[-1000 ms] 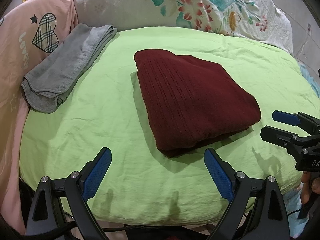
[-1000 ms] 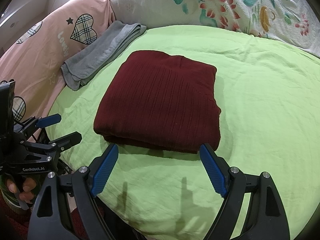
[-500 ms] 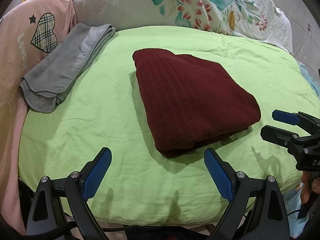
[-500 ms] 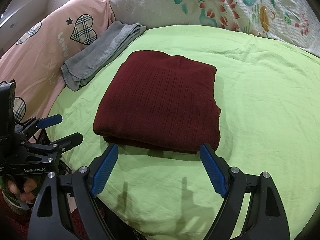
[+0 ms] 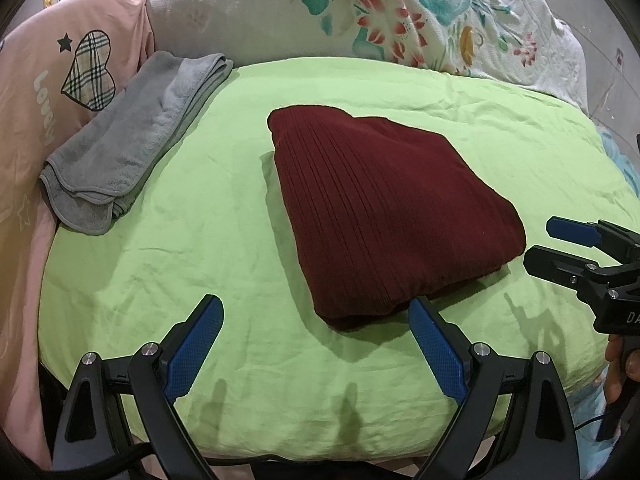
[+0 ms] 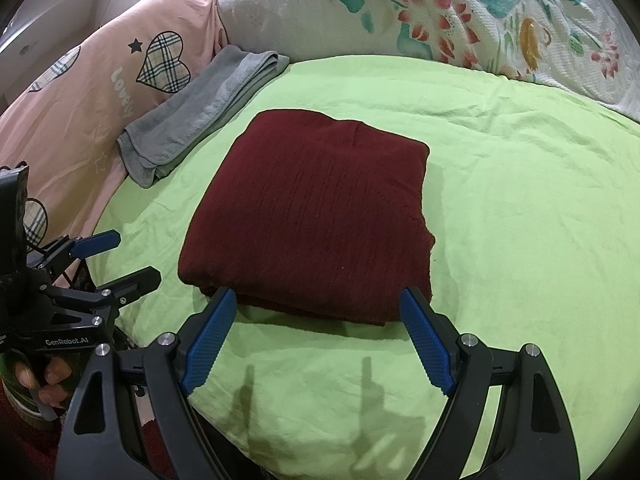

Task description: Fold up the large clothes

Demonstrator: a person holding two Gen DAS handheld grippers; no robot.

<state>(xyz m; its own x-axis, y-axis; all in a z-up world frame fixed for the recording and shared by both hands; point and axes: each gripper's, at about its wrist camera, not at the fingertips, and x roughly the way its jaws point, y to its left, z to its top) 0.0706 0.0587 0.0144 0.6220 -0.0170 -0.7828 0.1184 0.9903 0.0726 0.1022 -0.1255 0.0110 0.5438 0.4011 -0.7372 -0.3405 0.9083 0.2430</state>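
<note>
A dark red ribbed garment (image 5: 384,216) (image 6: 312,220) lies folded into a thick rectangle in the middle of the light green bedsheet (image 5: 192,264) (image 6: 520,208). My left gripper (image 5: 314,320) hovers open just short of the garment's near corner, nothing between its blue pads. In the right wrist view my right gripper (image 6: 318,312) is open too, its jaws spread about as wide as the garment's near edge and a little in front of it. Each gripper also shows in the other's view: the right gripper (image 5: 556,244) at the right edge, the left gripper (image 6: 124,258) at the left edge.
A folded grey towel (image 5: 128,144) (image 6: 200,116) lies at the sheet's far left. Behind it sits a pink pillow with plaid hearts (image 5: 48,80) (image 6: 132,64), and a white floral cover (image 5: 360,16) (image 6: 440,12) runs along the back. The bed's near edge drops off below the grippers.
</note>
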